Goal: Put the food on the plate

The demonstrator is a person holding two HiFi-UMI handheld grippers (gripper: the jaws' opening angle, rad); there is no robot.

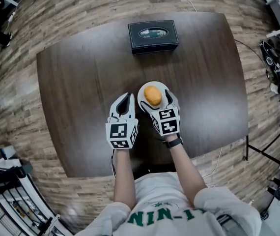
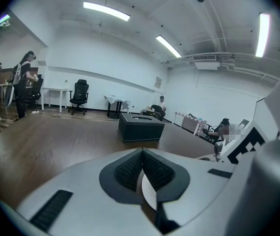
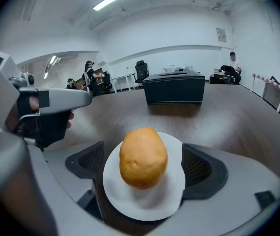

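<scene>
Right gripper [image 3: 144, 166] is standing released around the rounded, likely soft, light food [image 3: 143, 154] on the plate [image 3: 130, 205], best pinched mid-body; left gripper [image 2: 142, 173] clenched empty

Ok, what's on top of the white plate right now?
One rounded orange-brown food item rests on the plate, near its middle. The plate surface beneath it is covered; nothing else shows on the bare rim.
</scene>
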